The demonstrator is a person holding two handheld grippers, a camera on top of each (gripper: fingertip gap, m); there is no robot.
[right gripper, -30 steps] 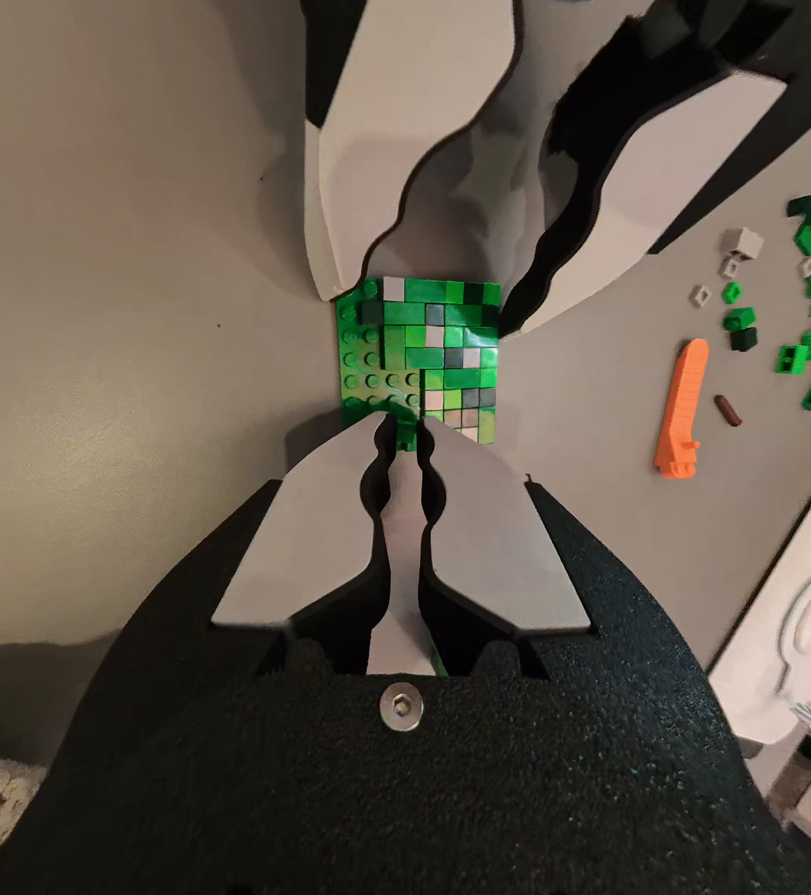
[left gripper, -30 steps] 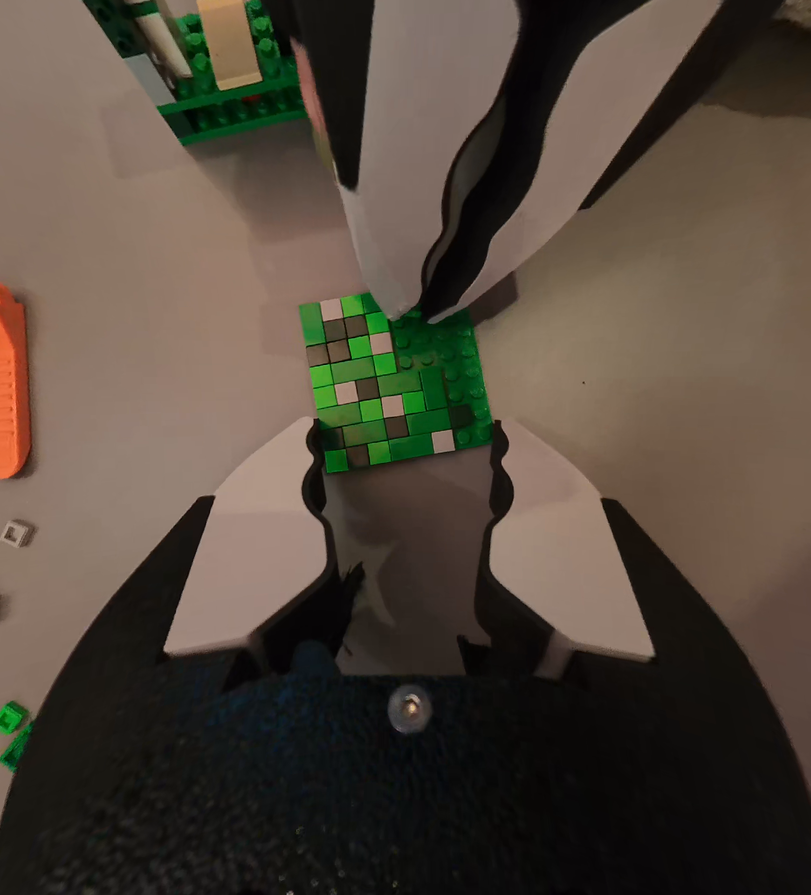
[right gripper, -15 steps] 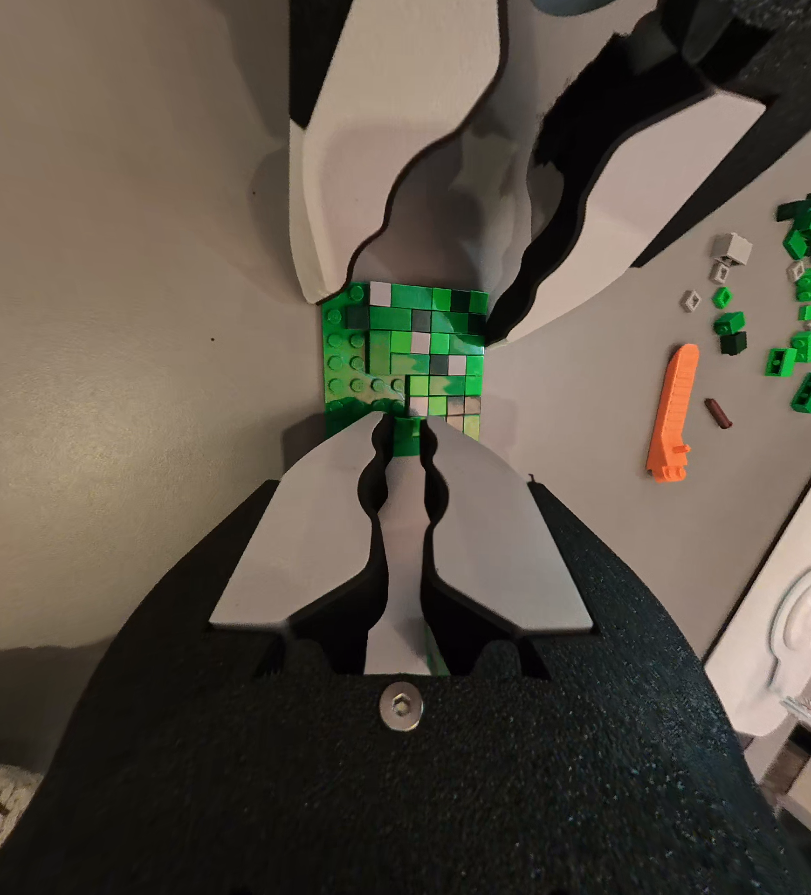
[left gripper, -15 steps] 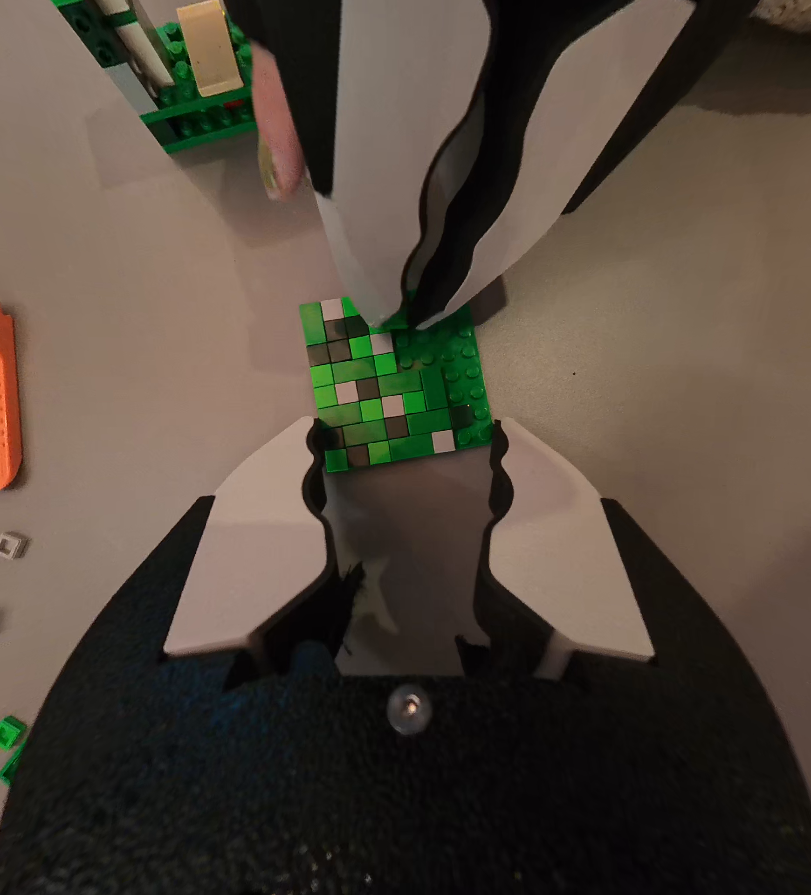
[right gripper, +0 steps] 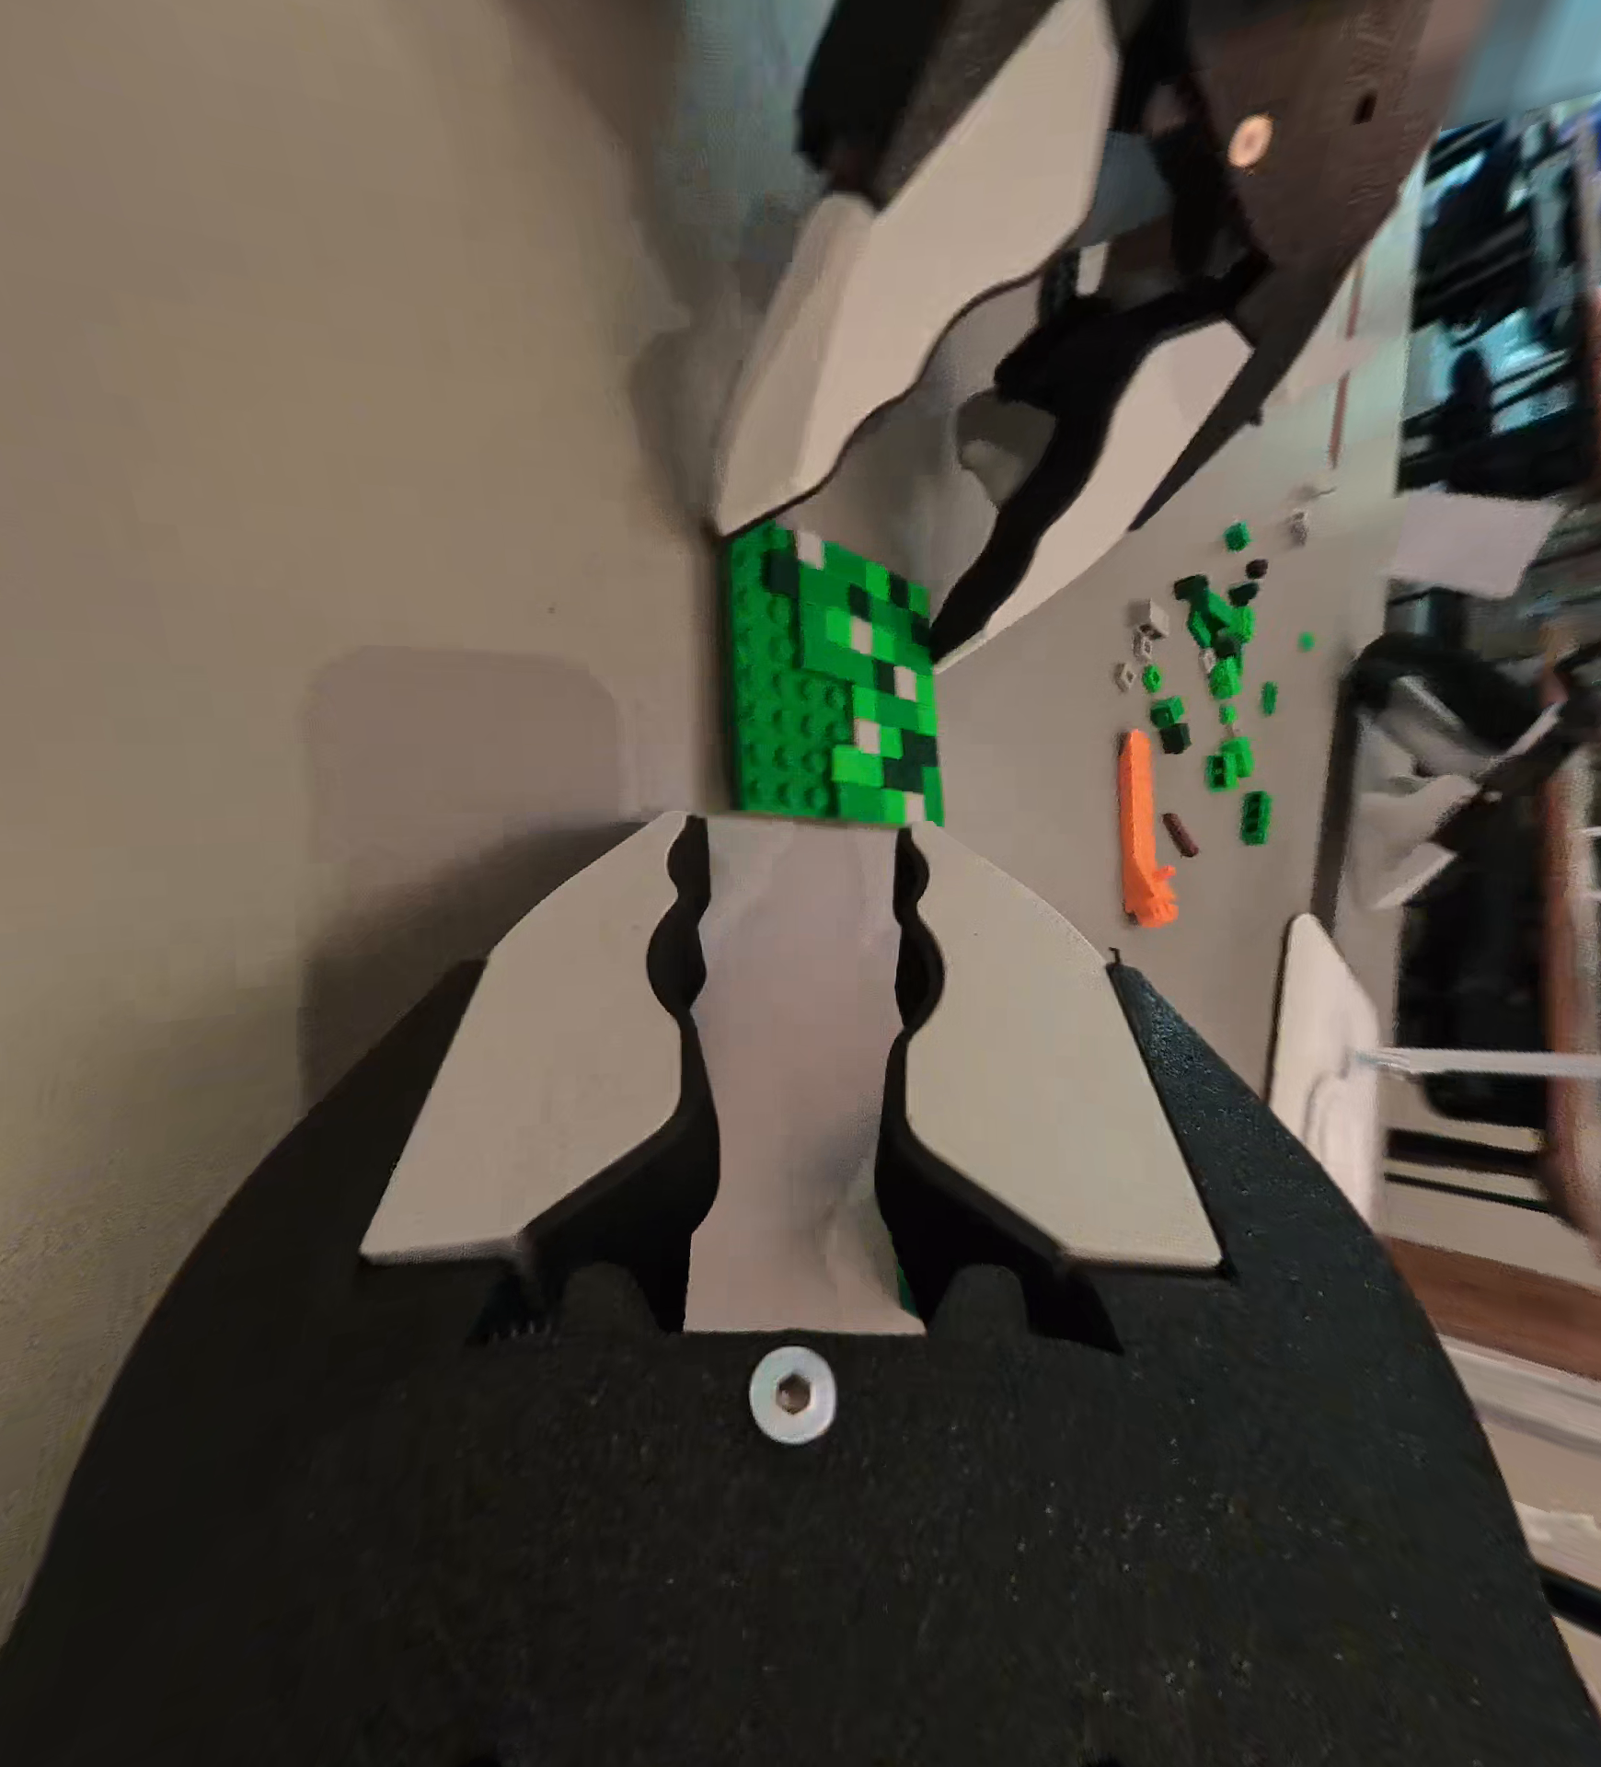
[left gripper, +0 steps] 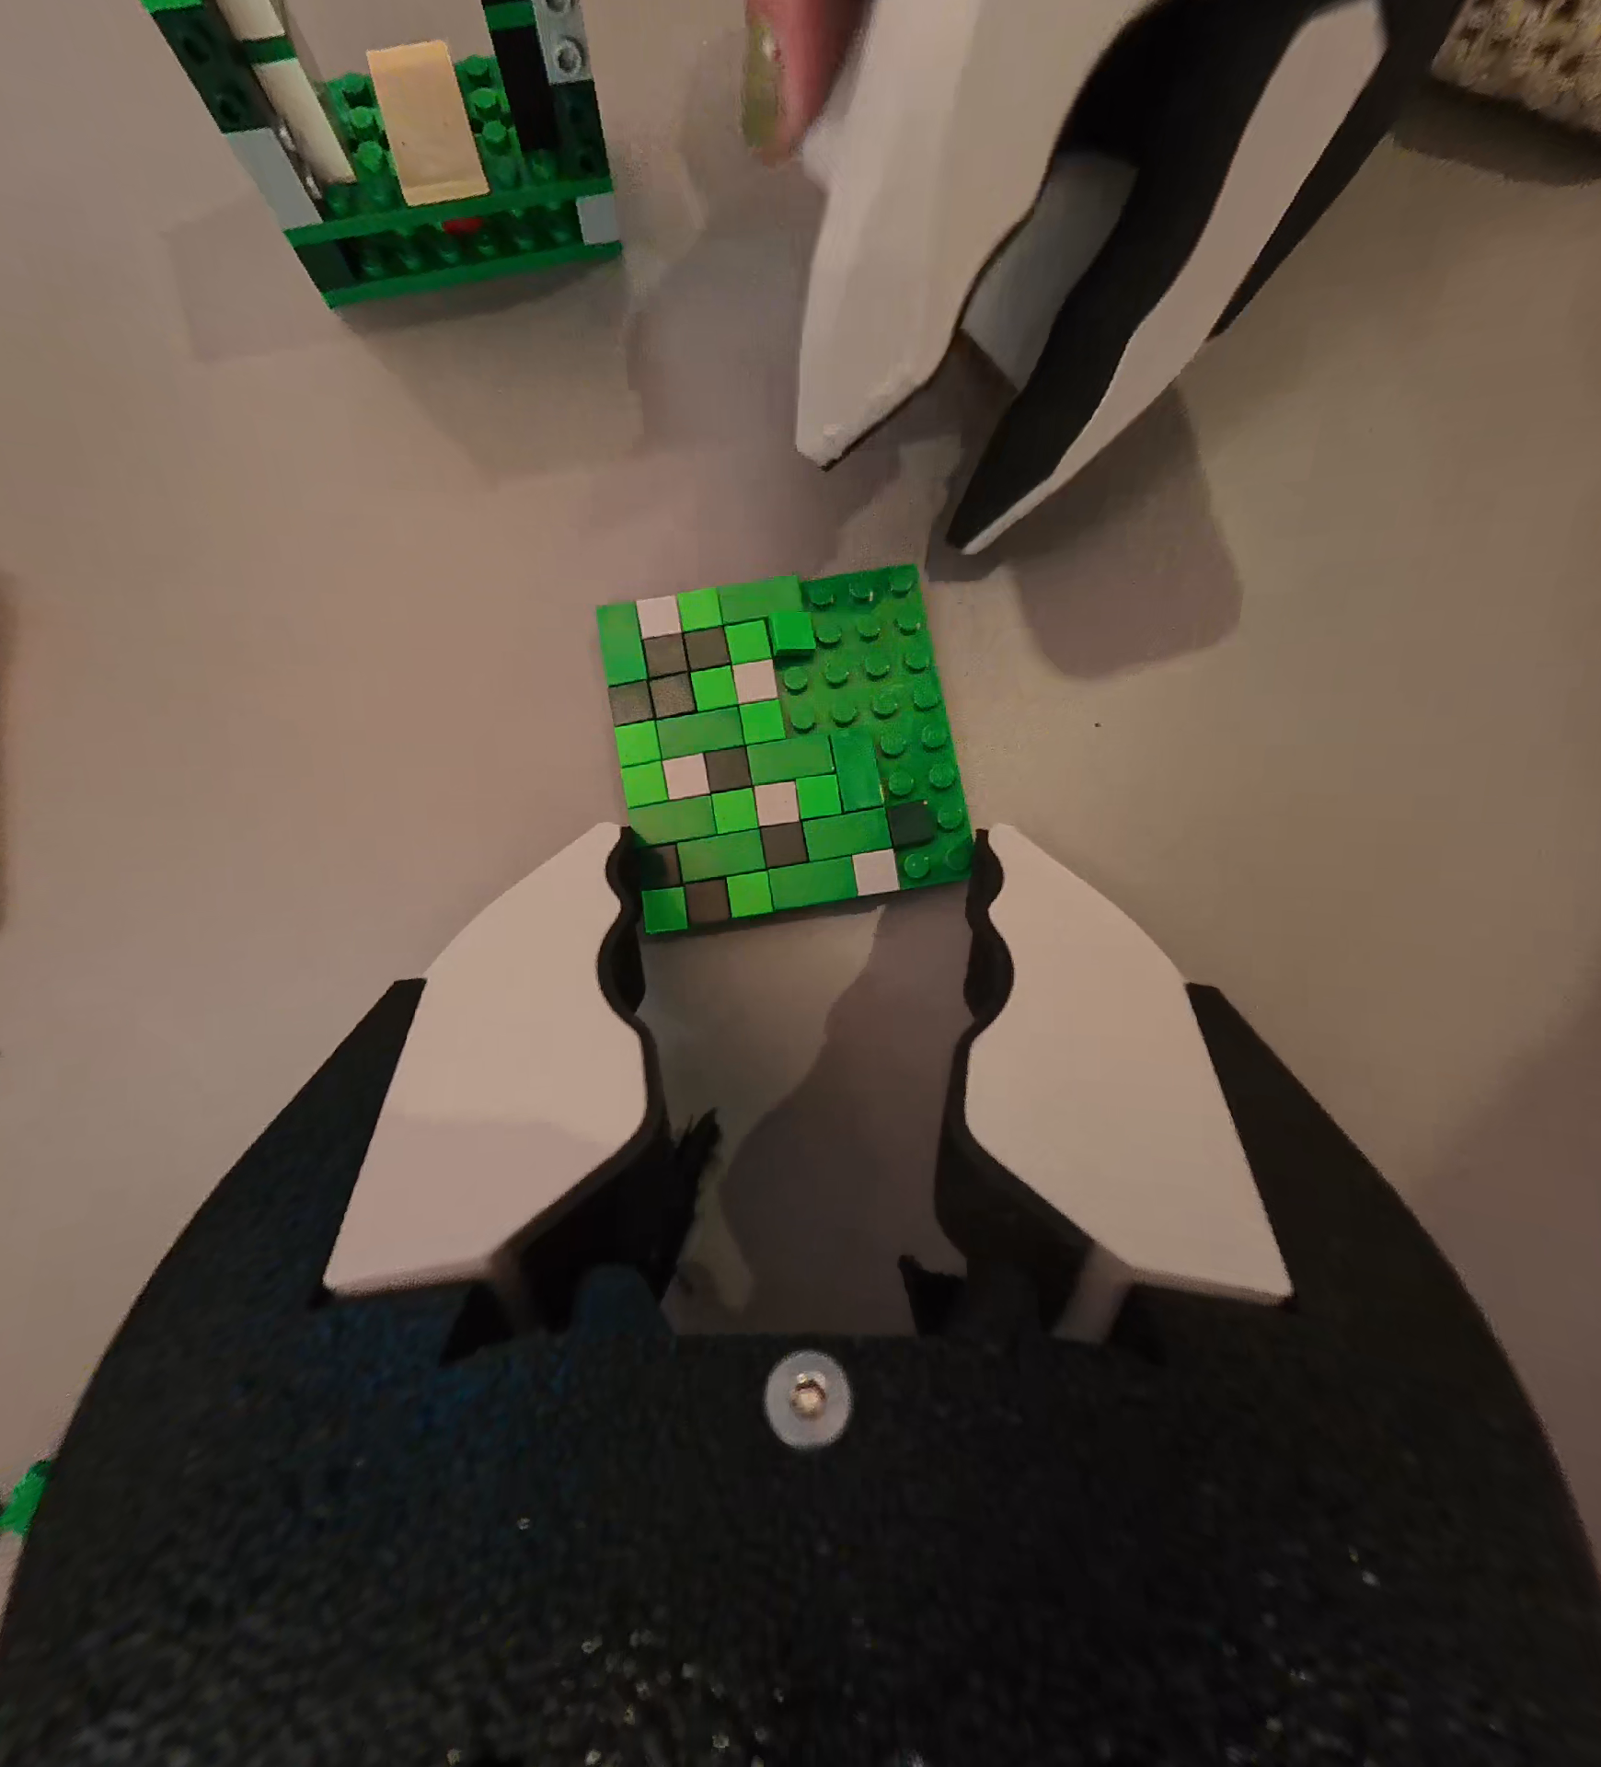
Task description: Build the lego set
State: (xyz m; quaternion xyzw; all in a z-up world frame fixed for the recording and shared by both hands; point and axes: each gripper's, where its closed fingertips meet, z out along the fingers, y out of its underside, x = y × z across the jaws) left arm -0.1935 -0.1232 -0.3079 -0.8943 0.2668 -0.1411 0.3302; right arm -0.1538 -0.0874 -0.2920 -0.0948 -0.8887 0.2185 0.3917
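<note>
In the left wrist view, the left gripper (left gripper: 792,851) stood spread wide, its two pale fingertips bracketing the near corners of the square green studded baseplate (left gripper: 902,708) that lay flat on the grey tabletop (left gripper: 300,593); whether they pressed its edges could not be told. The plate's near and left portions were covered in smooth tiles of light green, dark green, grey and white, while its far right portion showed bare studs. One small bright green square tile (left gripper: 792,633) sat slightly askew at the boundary near the far edge. Just beyond the plate's far right corner hung the right gripper (left gripper: 892,497), clear of the plate, its fingers parted by a narrow gap and holding nothing. Farther off to the left stood a partly built green and grey brick structure (left gripper: 424,182).

In the right wrist view, blurred, the right gripper (right gripper: 801,832) showed the same moderate gap, with the baseplate (right gripper: 778,727) just past its tips. An orange plastic brick separator (right gripper: 1141,832) and scattered loose green and grey pieces (right gripper: 1208,669) lay to the right.
</note>
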